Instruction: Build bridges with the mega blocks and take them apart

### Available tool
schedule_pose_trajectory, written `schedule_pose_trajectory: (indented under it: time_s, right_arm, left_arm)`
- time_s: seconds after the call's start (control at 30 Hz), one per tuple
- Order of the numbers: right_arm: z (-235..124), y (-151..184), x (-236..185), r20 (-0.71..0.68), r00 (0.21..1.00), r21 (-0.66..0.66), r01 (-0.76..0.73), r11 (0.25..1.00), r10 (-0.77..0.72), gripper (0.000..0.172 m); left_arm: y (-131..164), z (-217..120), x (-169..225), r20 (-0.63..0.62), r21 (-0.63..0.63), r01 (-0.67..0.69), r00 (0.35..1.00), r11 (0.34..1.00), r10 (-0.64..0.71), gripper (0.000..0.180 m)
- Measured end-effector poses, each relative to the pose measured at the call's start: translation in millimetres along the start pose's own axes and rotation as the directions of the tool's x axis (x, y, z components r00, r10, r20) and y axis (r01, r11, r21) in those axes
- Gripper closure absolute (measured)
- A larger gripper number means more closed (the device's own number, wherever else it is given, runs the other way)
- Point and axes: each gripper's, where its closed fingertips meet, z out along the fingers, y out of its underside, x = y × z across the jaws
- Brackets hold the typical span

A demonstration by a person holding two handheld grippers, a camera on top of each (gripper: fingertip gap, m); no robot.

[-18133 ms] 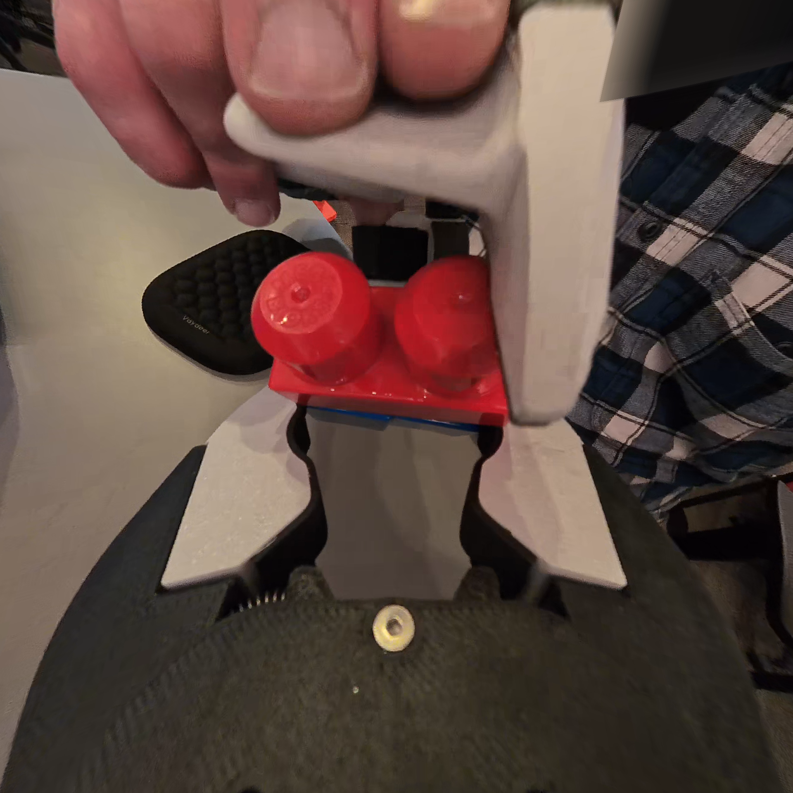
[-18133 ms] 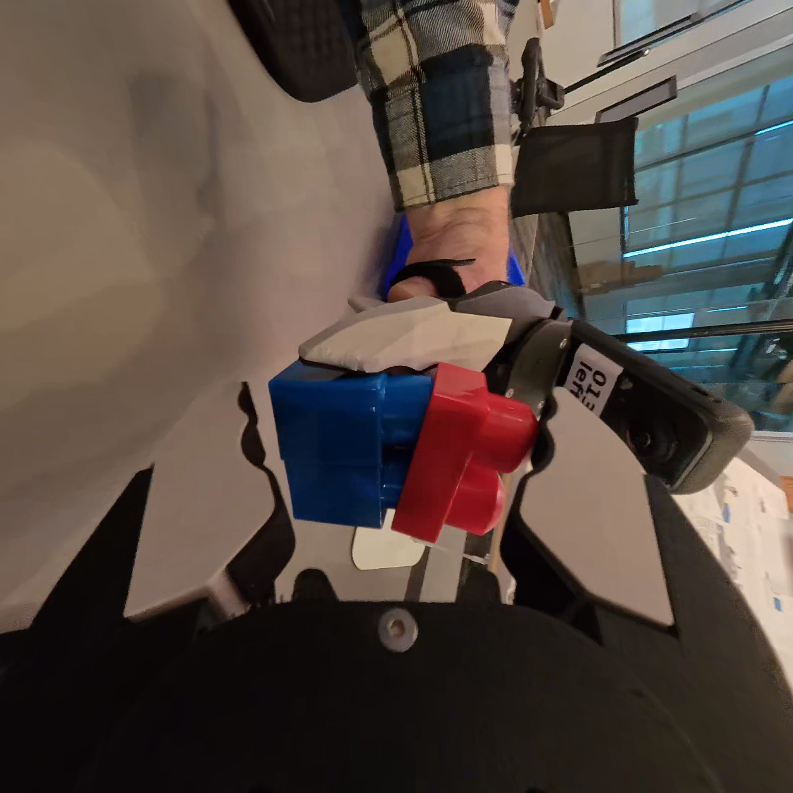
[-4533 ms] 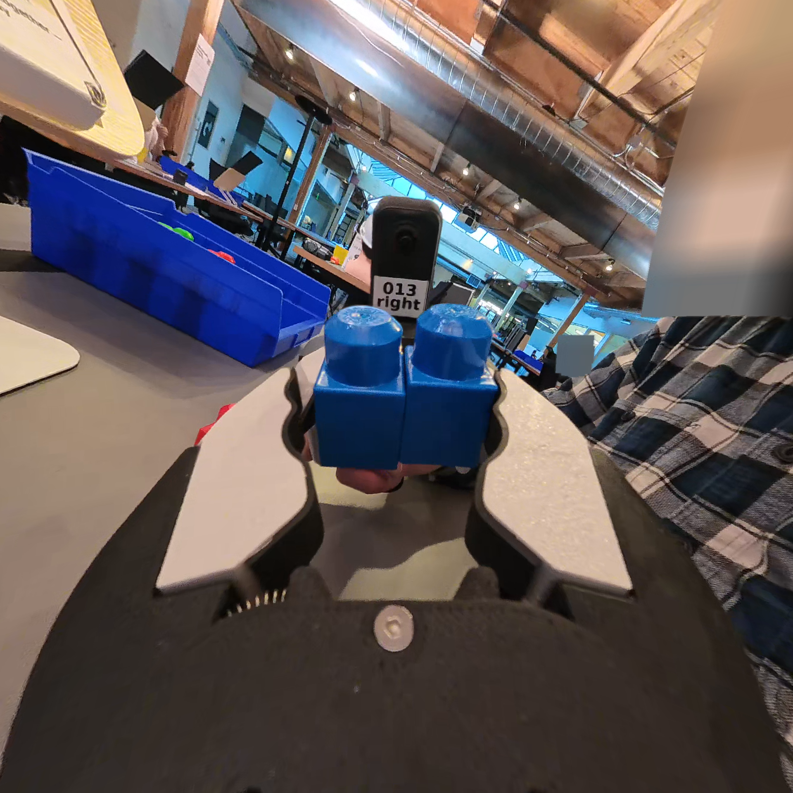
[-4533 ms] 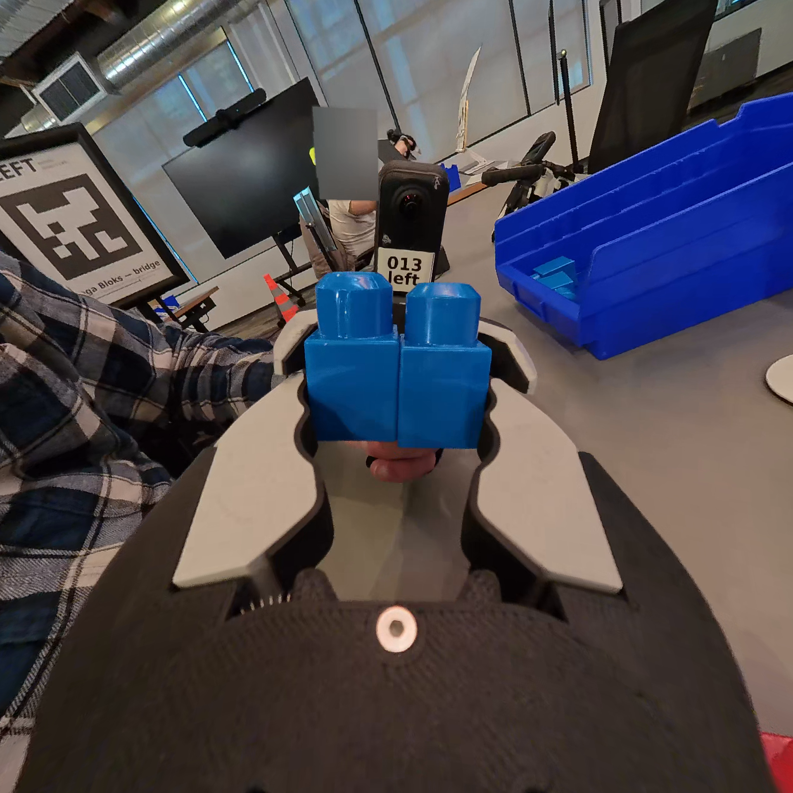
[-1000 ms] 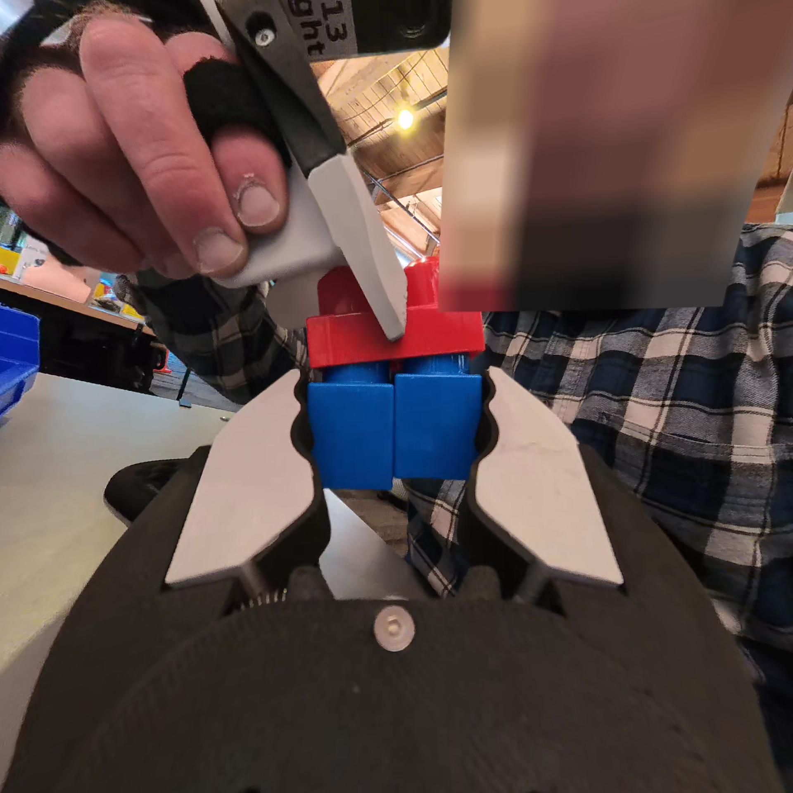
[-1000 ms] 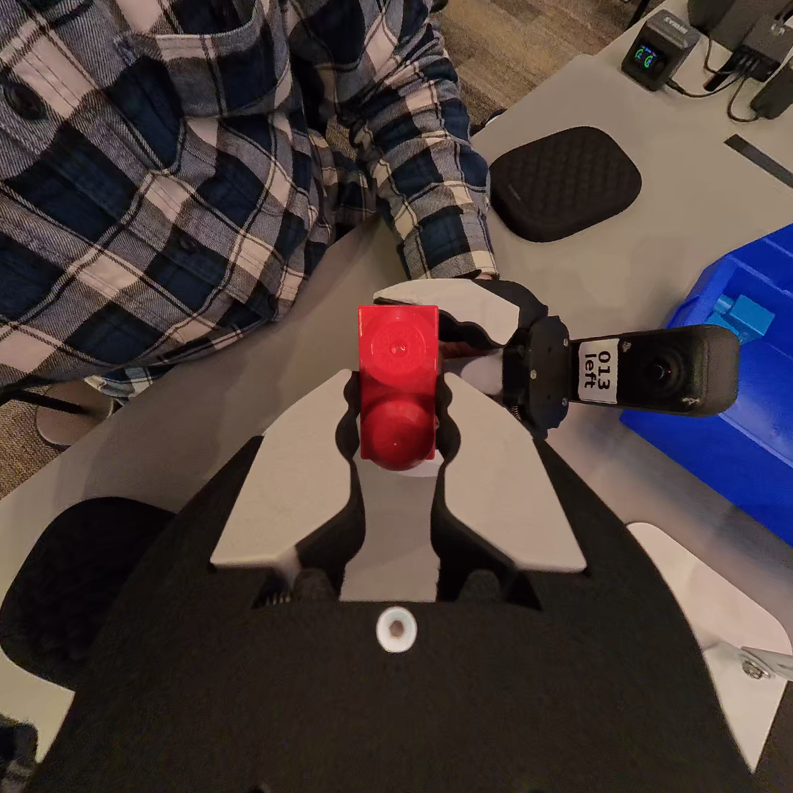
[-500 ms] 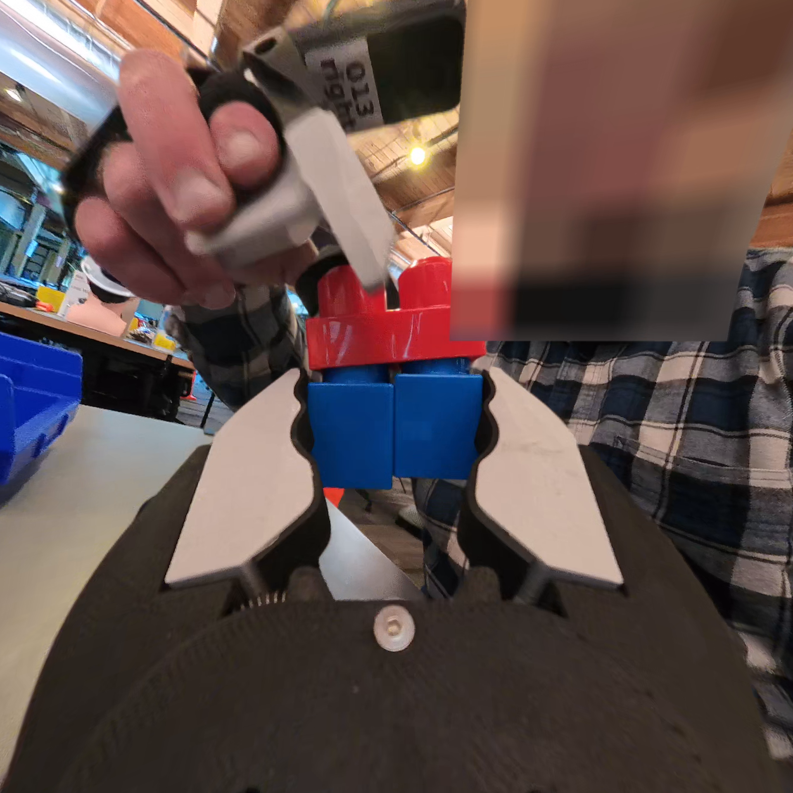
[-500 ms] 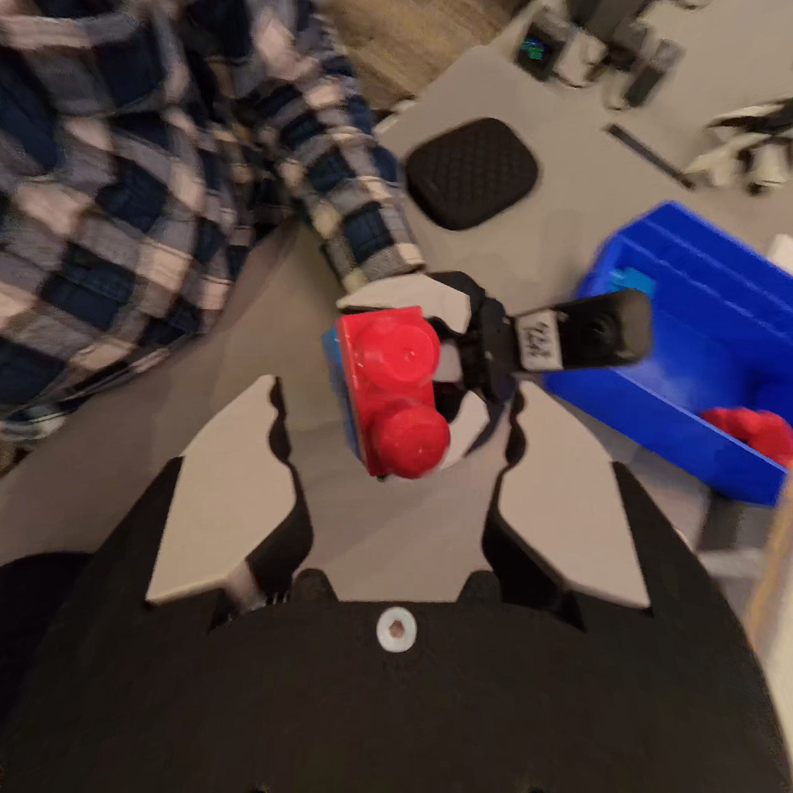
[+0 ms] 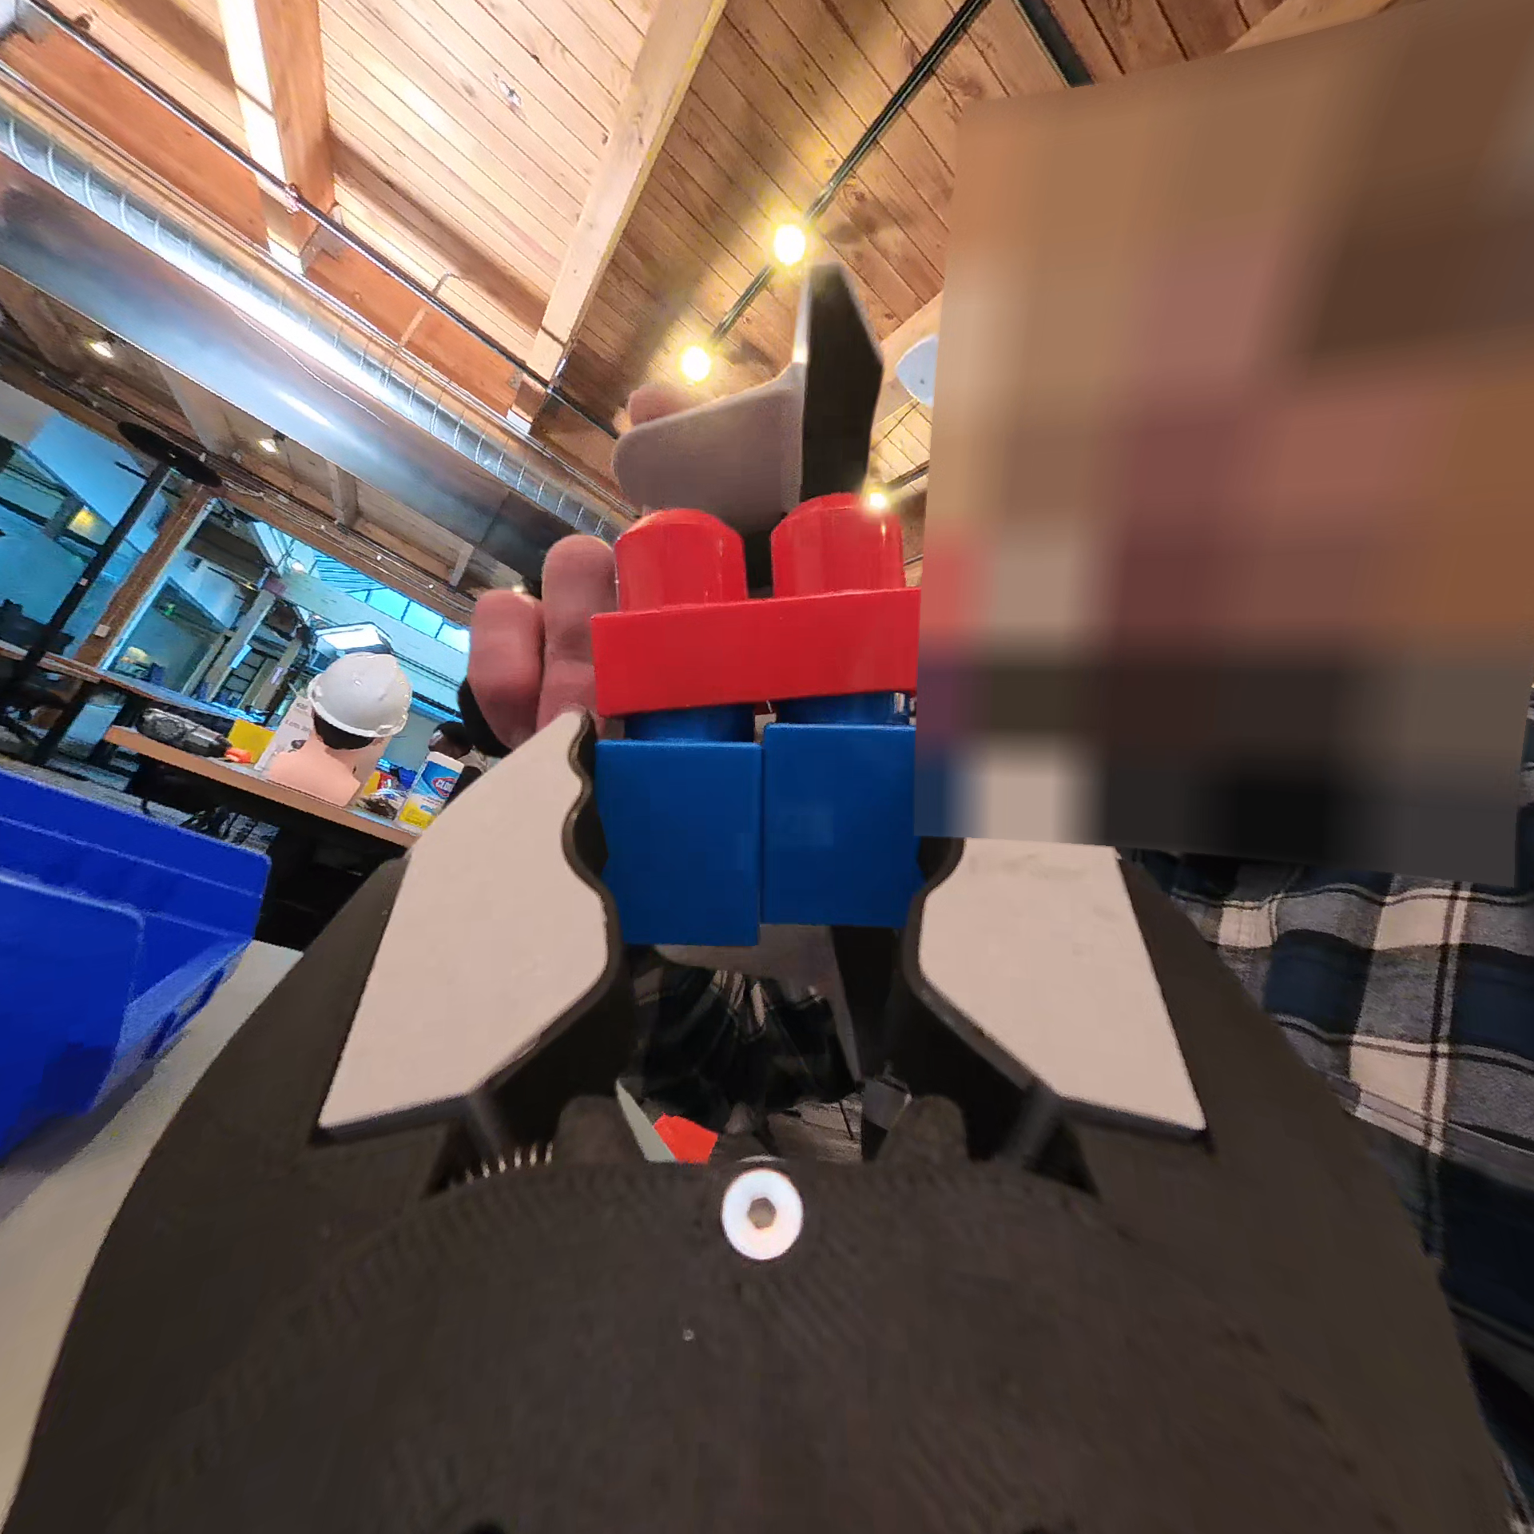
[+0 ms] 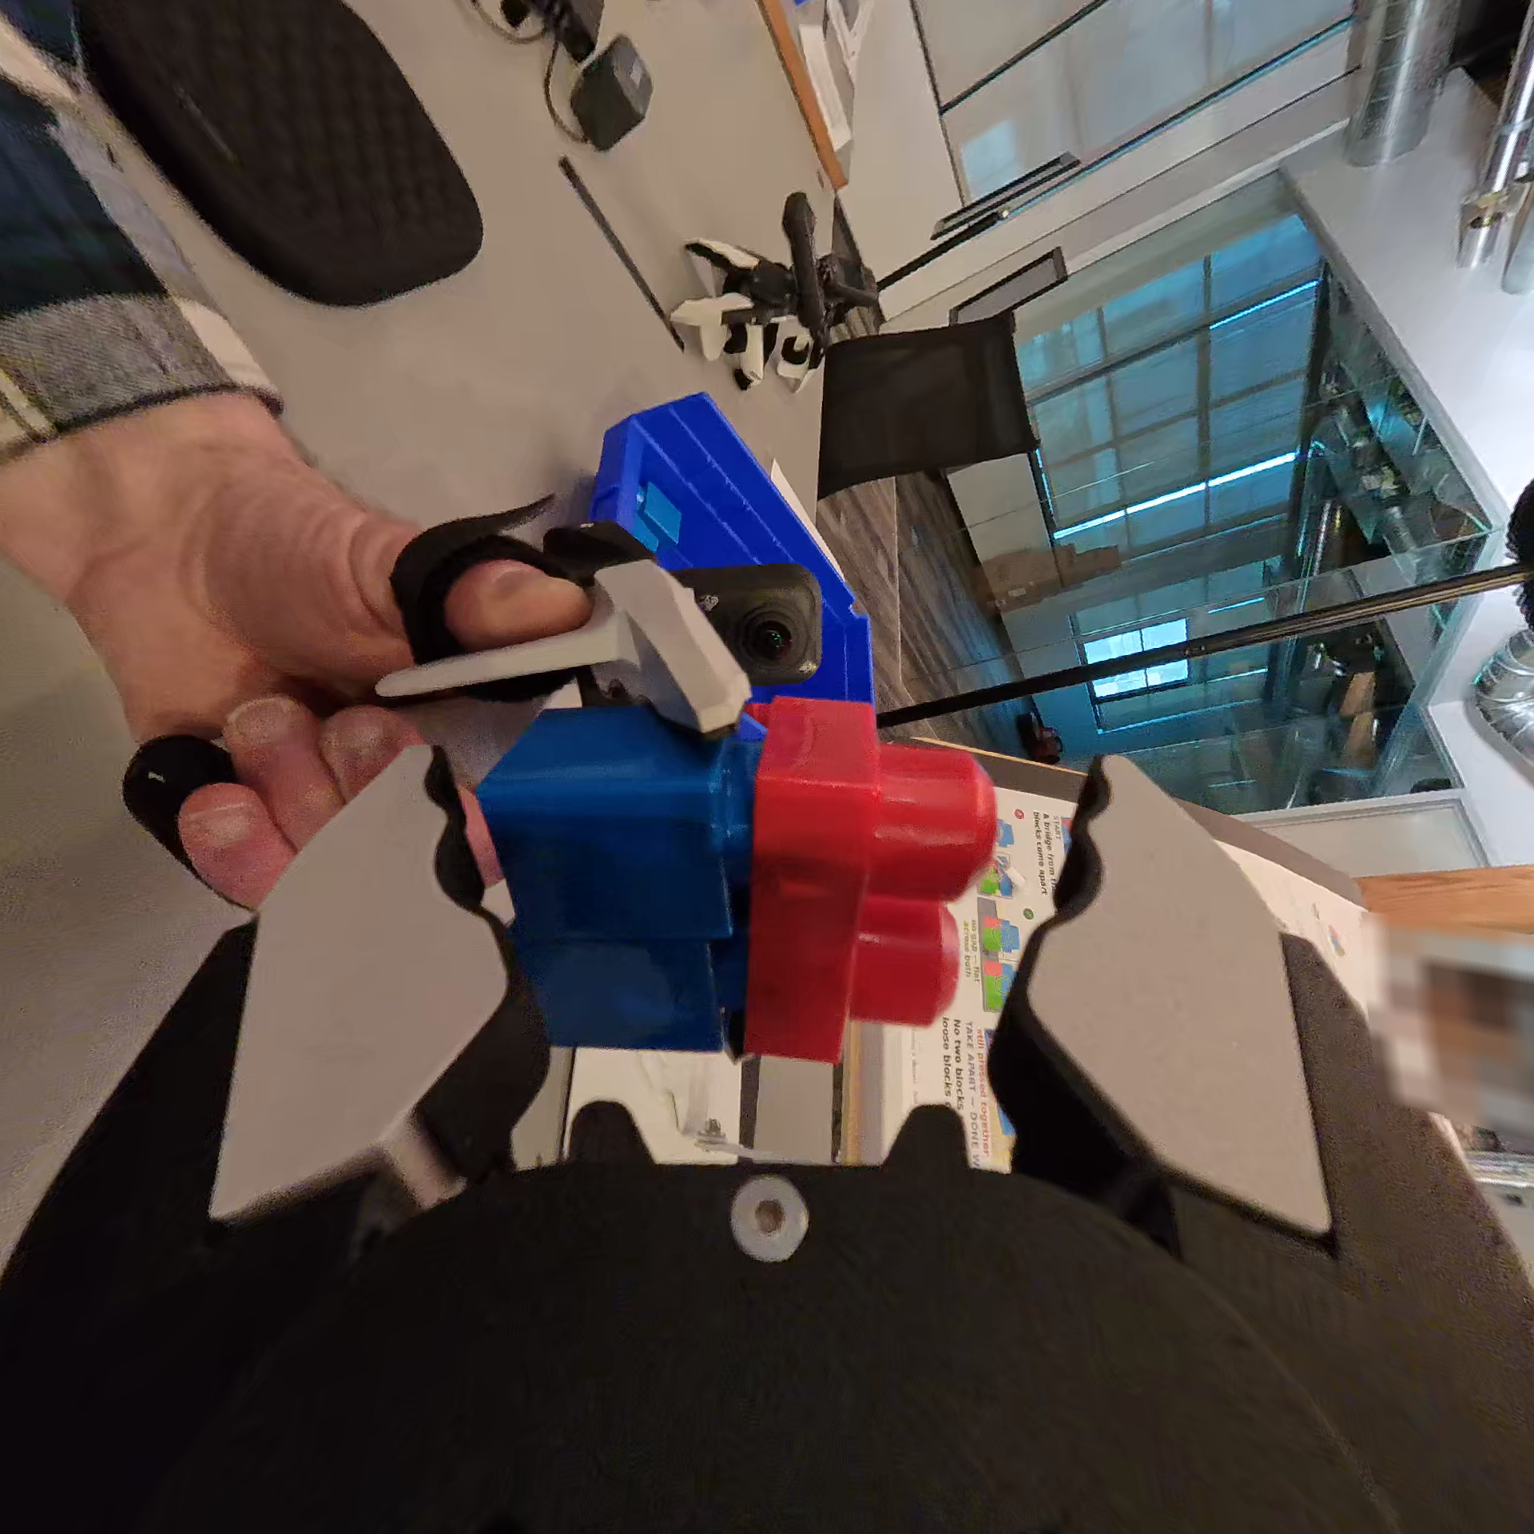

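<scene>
Since a second ago the right gripper (image 10: 768,880) has let go of the red block (image 10: 838,896) and rolled around to straddle the stack side-on; its jaws now stand wide, with visible air between each pad and the blocks. Red block sits on the studs of the blue blocks (image 9: 759,830), but not fully seated: in the left wrist view a band of blue stud shows below the red underside. Left gripper (image 9: 759,830) is clamped on the two blue blocks, side by side; left pad is pressed to the blue face, right pad partly behind a blurred patch. Whole assembly is held in the air above the grey table (image 10: 465,349), blue bin (image 10: 730,531) behind it. Judgement: next step is likely a squeeze along the stud axis to seat the red cap. Risks: (1) the two blue blocks are joined only by the clamp and the half-seated cap, so an off-axis push could pivot one out of the grip; (2) the right pad would land on the rounded red studs and might skid off; (3) if the left grip slackens under the push, the stack drops to the table.
</scene>
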Motion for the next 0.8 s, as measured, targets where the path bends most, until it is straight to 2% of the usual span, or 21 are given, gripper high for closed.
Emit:
schedule_pose_trajectory:
  time_s: [0.07,0.33,0.4,0.53,0.6,0.67,0.8]
  right_arm:
    - [0,-3,-5,0.029,0.999,0.012,0.024,1.0,-0.024,0.051]
    - [-5,-2,-6,0.065,0.997,-0.021,0.052,0.998,-0.051,0.059]
    - [-4,0,-6,0.072,0.997,-0.046,0.043,0.998,-0.039,0.059]
    - [-2,-4,-5,0.072,0.997,-0.015,0.017,1.0,-0.015,0.058]
    - [-9,-9,2,0.042,0.999,0.024,0.004,1.0,-0.005,0.039]
    - [-15,-1,9,0.027,1.0,-0.007,-0.001,1.0,0.001,0.033]
    - [-14,14,4,0.063,0.997,-0.072,0.04,0.997,-0.035,0.04]
  left_arm:
    - [2,5,1,-0.006,-0.002,0.003,1.0,1.0,-0.003,0.106]
    - [4,12,-1,-0.039,0.008,0.034,0.999,0.999,-0.034,0.107]
    - [4,12,-2,-0.036,0.012,0.04,0.999,0.999,-0.039,0.106]
    - [0,10,-1,-0.044,0.037,0.043,0.998,0.998,-0.041,0.107]
    - [0,13,5,-0.065,0.032,0.024,0.998,0.999,-0.022,0.107]
    - [-4,13,8,-0.076,0.044,0.025,0.997,0.999,-0.021,0.107]
    - [-3,15,11,-0.103,0.038,0.048,0.994,0.998,-0.044,0.107]
